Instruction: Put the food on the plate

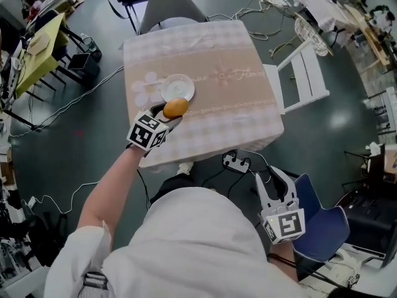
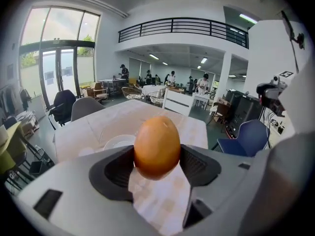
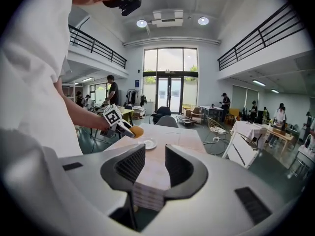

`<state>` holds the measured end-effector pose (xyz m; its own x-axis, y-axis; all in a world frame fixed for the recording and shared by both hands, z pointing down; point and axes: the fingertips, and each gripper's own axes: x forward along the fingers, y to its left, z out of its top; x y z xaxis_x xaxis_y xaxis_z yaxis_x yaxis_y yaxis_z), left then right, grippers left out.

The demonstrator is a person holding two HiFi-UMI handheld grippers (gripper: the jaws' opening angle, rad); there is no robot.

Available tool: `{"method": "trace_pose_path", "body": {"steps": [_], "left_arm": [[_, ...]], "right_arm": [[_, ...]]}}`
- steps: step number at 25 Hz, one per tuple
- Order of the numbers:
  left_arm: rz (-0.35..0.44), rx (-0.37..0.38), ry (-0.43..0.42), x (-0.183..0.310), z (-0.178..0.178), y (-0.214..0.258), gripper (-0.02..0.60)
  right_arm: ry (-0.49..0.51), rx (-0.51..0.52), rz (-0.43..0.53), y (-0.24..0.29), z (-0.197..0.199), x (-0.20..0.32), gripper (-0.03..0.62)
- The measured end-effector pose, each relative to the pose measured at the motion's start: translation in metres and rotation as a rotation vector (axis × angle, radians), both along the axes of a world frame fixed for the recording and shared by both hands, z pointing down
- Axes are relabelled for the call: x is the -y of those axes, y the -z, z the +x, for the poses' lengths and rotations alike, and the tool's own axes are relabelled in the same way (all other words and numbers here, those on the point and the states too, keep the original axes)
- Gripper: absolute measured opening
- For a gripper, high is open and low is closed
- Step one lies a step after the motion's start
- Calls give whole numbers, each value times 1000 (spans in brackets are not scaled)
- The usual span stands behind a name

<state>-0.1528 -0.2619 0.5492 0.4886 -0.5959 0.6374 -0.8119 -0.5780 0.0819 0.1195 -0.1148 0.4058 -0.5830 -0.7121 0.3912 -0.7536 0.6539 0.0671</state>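
An orange egg-shaped food hangs just above the near edge of the checked table, and my left gripper is shut on it. In the left gripper view the food stands upright, pressed between the two dark pads. A small white plate, bare, lies right behind the food; the plate also shows past the jaws. My right gripper hangs low off the table beside the person's right side. It is open, with nothing between its pads.
A white folding chair stands at the table's right and a grey chair at its far end. A power strip and cables lie on the floor near the table. A blue chair is by my right gripper.
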Motion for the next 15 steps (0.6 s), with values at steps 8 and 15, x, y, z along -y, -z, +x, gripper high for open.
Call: {"method": "trace_pose_path", "body": {"steps": [8,15], "left_arm": [[-129,130,-72,93,-29,-77,304],[-185,202,-135,126,-40,-118,304]], "right_arm": [[-133,-37,-72,-4,-17,35,135],[-209,-52,-113,-10,-29,48,135]]}}
